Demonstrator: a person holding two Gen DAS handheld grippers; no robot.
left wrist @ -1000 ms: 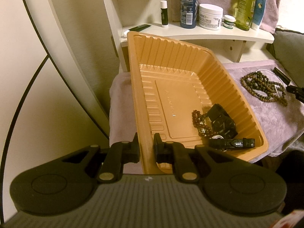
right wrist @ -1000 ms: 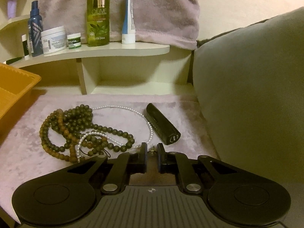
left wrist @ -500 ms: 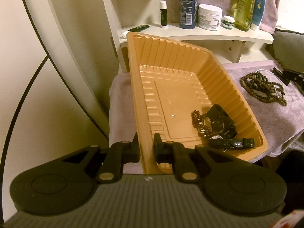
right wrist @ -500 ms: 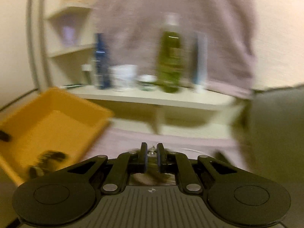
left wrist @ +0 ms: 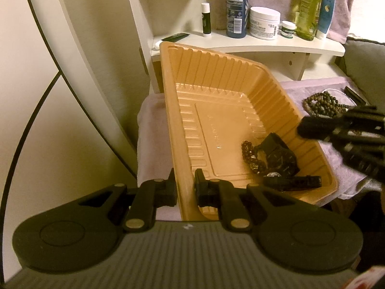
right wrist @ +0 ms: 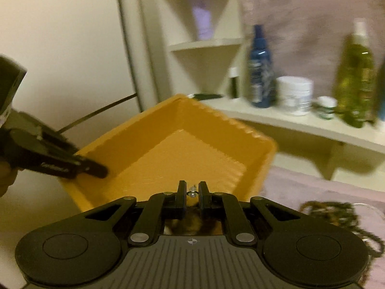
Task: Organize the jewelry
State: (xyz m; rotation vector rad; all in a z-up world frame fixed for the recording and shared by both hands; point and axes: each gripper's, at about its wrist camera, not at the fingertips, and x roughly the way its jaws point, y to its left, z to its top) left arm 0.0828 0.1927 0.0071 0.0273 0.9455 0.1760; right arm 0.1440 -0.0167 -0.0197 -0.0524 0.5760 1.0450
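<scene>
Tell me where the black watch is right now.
In the left wrist view, the black watch lies inside the orange tray, in its near right corner, beside a brown bead bracelet.

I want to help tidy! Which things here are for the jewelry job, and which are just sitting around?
For the job:
- orange tray, rim gripped by left gripper
- black watch and bead bracelet inside it
- bead necklace on the cloth
- small shiny piece in right gripper

Just sitting around:
- blue bottle
- white jar
- green bottle
</scene>
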